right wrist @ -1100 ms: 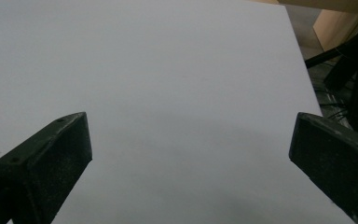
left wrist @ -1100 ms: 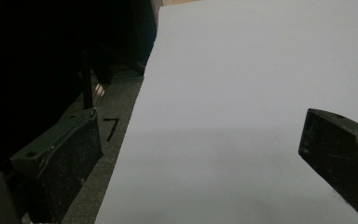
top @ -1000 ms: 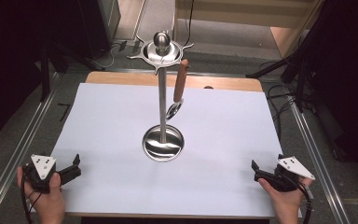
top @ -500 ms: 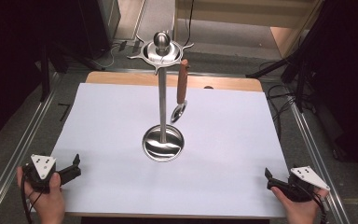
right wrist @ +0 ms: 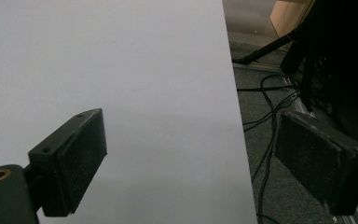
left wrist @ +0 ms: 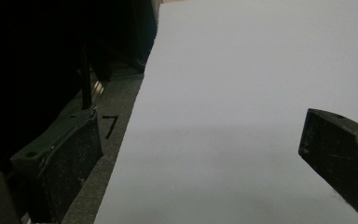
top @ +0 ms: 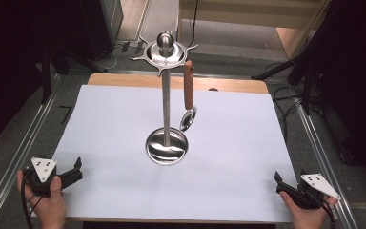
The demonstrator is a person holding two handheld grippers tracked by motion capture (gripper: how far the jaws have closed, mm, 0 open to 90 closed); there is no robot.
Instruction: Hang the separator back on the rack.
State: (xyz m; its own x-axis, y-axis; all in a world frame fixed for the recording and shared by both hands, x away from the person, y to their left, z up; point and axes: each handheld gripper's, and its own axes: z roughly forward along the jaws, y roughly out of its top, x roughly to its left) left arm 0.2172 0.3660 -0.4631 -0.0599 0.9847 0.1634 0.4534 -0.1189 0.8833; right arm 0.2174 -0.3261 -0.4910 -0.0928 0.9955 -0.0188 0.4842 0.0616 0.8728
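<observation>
At table centre, spoon on rack, well apart from both open, empty fingers.

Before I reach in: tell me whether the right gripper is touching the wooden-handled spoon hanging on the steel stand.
Apart. The high view shows the right gripper at the table's near right corner, white surface lying between it and the wooden-handled spoon.

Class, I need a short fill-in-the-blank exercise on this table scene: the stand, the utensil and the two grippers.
1. The spoon with the brown handle ____ from the metal stand.
2. The stand's round base rests on a ____ sheet.
3. The left gripper and right gripper both hold ____.

Missing words: hangs; white; nothing
</observation>
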